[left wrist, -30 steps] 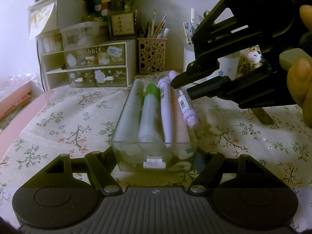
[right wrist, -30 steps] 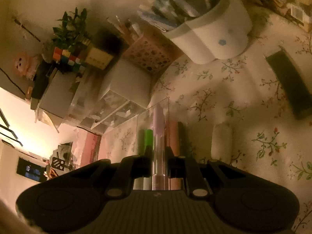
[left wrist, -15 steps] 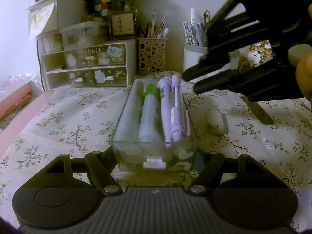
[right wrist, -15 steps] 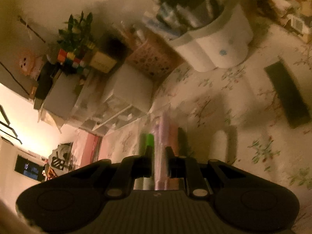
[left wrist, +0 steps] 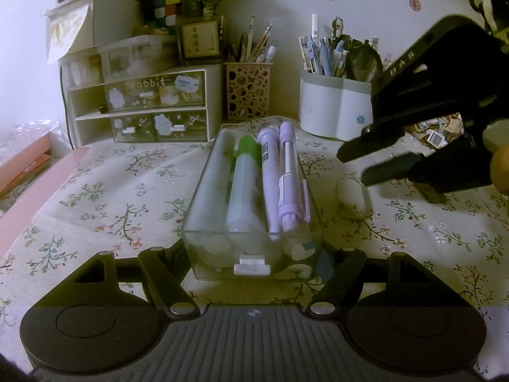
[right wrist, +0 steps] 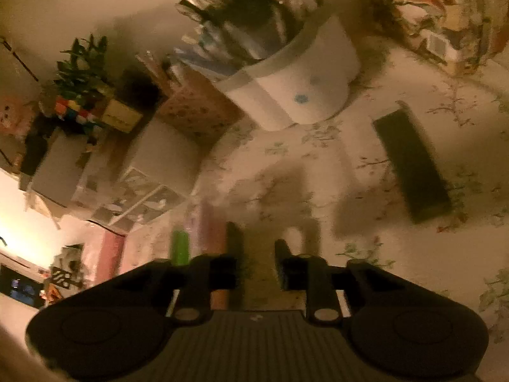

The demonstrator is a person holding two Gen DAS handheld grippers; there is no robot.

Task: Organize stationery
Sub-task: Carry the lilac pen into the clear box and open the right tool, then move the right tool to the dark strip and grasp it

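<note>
A clear plastic tray lies lengthwise in front of me, its near end between the left gripper's fingers, which are shut on it. In it lie a pale tube, a green-capped tube, a purple marker and a lilac pen. My right gripper hovers open and empty to the right of the tray, above a white eraser. In the blurred right wrist view its fingers stand apart, with the tray's contents at lower left.
At the back stand a white drawer unit, a brown perforated pen cup and a white pen holder full of pens. A dark flat bar lies right of the eraser. A floral cloth covers the table.
The right gripper let go of the lilac pen, which now lies in the tray. It opened and moved away to the right. The left gripper has not moved.
</note>
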